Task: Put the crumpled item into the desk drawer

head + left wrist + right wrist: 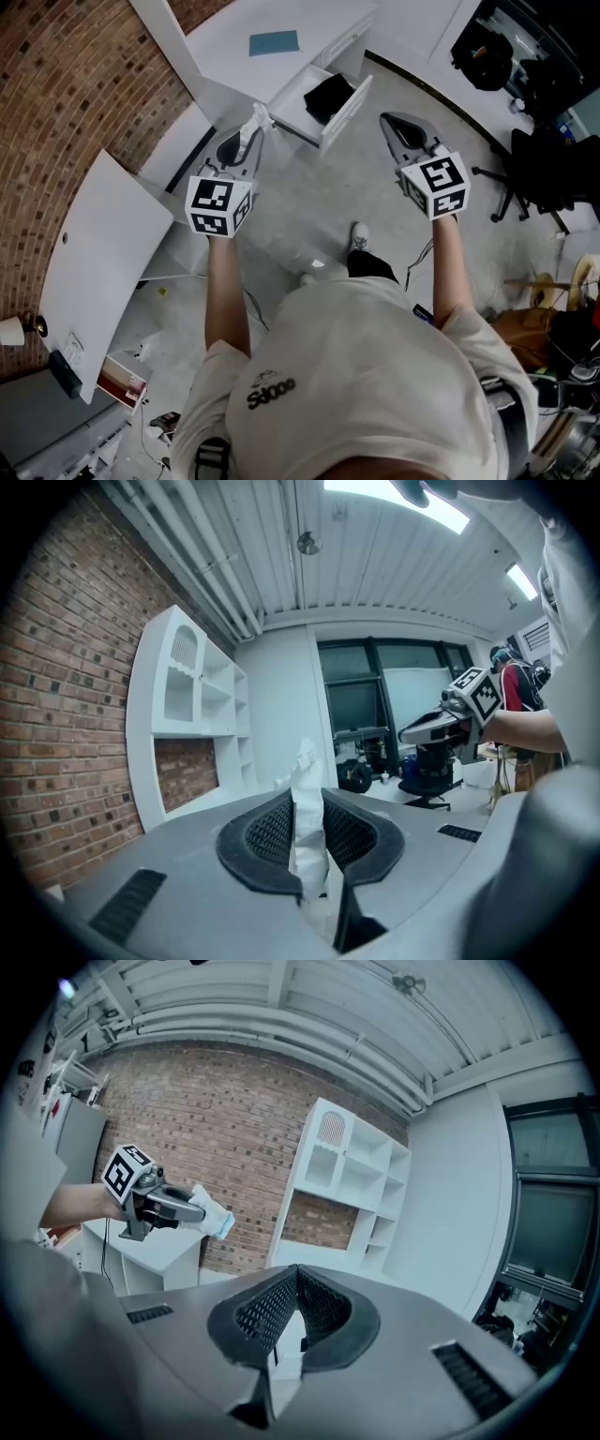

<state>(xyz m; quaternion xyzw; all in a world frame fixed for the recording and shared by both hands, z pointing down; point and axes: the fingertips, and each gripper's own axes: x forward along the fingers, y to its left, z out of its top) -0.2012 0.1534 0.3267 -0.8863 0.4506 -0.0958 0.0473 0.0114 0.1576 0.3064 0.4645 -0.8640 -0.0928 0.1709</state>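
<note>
One crumpled wad point(307, 799) — white, papery

Indoor workroom, office type with a workshop feel. Bare brick wall point(66, 84) along one side. White ribbed ceiling point(375, 564) with exposed pipes point(216, 564) and strip lights point(441, 508). White desk point(319, 23) with one drawer point(349, 105) pulled open. Tall white shelf unit point(347, 1185) with open cubbies stands against the brick. Black swivel chair point(534, 169) on grey concrete floor point(309, 197). Dark, tall glazing point(375, 696) at the far end. Cables and loose gear point(562, 347) pile up at the room's edge.
</note>
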